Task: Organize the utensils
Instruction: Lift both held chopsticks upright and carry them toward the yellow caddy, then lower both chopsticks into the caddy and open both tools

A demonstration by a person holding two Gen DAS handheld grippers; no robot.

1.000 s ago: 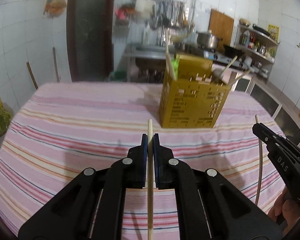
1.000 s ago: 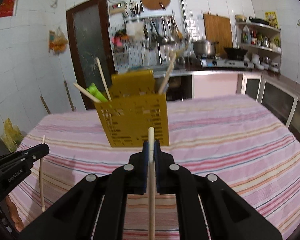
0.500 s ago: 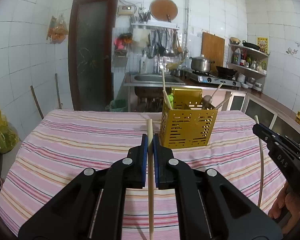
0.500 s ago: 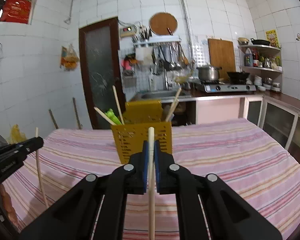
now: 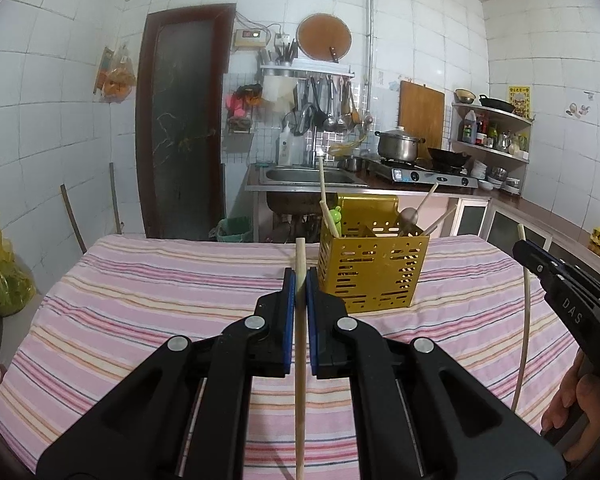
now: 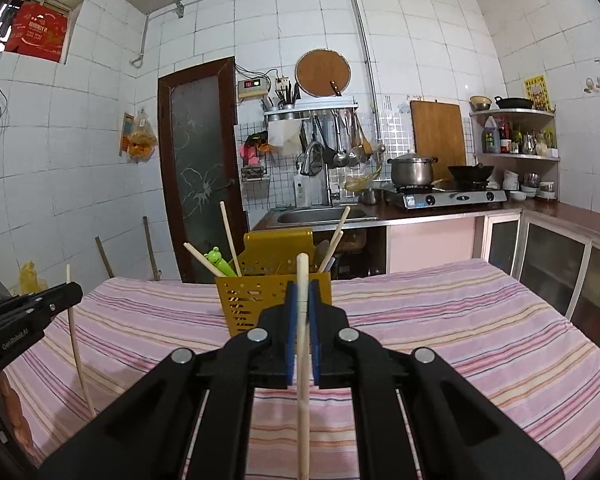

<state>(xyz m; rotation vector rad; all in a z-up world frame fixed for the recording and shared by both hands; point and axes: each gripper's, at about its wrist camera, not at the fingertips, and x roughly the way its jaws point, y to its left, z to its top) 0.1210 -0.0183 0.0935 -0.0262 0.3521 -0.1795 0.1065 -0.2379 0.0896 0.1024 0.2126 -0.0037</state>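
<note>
Left gripper (image 5: 300, 280) pinches one chopstick (image 5: 300, 360) upright between its pads; right gripper (image 6: 302, 294) pinches a second chopstick (image 6: 303, 360) the same way, both held clear above the striped counter (image 5: 140, 300). Yellow utensil caddy (image 5: 370, 272), already holding several sticks, stands just ahead and to the right of the left gripper, and directly ahead of the right one. Step judged: carrying to the caddy; next move needs each lower tip lifted above the rim, then lowered into a compartment before release.
</note>
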